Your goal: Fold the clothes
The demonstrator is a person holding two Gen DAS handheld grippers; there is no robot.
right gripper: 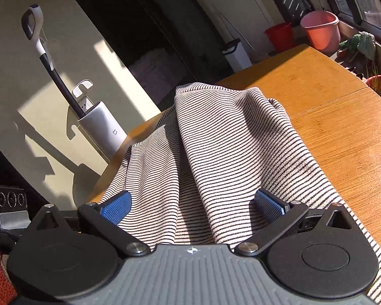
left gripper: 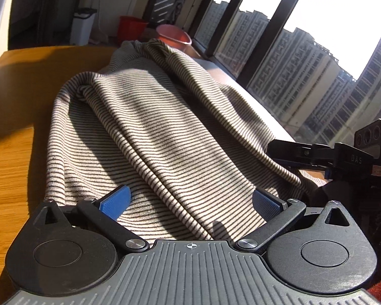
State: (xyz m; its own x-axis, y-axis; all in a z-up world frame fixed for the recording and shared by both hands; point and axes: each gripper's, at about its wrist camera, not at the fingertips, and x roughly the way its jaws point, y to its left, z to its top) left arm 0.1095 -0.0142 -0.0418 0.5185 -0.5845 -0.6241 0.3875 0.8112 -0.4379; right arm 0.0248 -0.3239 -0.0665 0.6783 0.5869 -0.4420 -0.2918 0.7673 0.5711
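A beige garment with thin dark stripes (left gripper: 165, 127) lies bunched in long folds on the wooden table (left gripper: 10, 157). My left gripper (left gripper: 190, 202) stands open over its near end, one blue pad (left gripper: 116, 200) on each side of a fold and the cloth between them. In the right wrist view the same garment (right gripper: 228, 139) drapes over the table (right gripper: 337, 132) edge. My right gripper (right gripper: 193, 206) is open too, its blue pads (right gripper: 269, 204) wide apart with a raised fold between them. The right gripper's body (left gripper: 343, 160) shows at the right of the left wrist view.
A pink bucket (right gripper: 320, 29) and a red bucket (right gripper: 279, 36) stand beyond the table's far end, beside a white bin (left gripper: 82, 26). An upright vacuum in its white dock (right gripper: 101, 127) stands by the wall. Windows (left gripper: 304, 63) run along one side, with plants (right gripper: 360, 43) below.
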